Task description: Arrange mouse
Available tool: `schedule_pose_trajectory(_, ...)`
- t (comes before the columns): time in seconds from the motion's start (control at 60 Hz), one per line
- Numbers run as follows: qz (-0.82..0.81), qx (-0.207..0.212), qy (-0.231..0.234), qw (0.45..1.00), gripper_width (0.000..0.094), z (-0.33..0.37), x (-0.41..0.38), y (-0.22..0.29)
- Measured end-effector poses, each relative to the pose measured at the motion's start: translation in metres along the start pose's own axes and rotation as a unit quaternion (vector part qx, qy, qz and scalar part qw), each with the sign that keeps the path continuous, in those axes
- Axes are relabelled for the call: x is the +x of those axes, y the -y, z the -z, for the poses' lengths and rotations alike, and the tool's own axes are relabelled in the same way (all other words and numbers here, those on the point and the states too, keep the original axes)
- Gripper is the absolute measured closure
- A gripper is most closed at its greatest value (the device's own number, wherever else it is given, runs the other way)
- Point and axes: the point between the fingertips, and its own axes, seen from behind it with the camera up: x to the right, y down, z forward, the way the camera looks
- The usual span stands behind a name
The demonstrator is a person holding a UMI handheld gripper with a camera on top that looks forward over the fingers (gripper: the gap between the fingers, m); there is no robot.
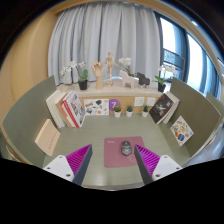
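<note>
A grey mouse [125,148] lies on a pink mouse mat [118,152] on the grey-green table. My gripper [112,160] is open, its two fingers with magenta pads [78,160] standing wide apart at the near end of the mat. The mouse rests on the mat between the fingertips and slightly beyond them, nearer the right finger [147,158], with a gap on each side. Nothing is held.
Books [68,108] lean at the back left, a tan book [46,137] lies at the left. A shelf [112,100] with small plants and wooden figures stands at the back, picture cards [181,129] at the right. The table's near edge [110,187] runs just below the fingers.
</note>
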Motion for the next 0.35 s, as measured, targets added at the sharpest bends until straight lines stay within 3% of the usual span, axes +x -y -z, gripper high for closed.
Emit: schedule_pose_trajectory(0.35, 0.01, 0.014, 0.007, 1.0, 0.0083, 0.031, -0.014, 0.005)
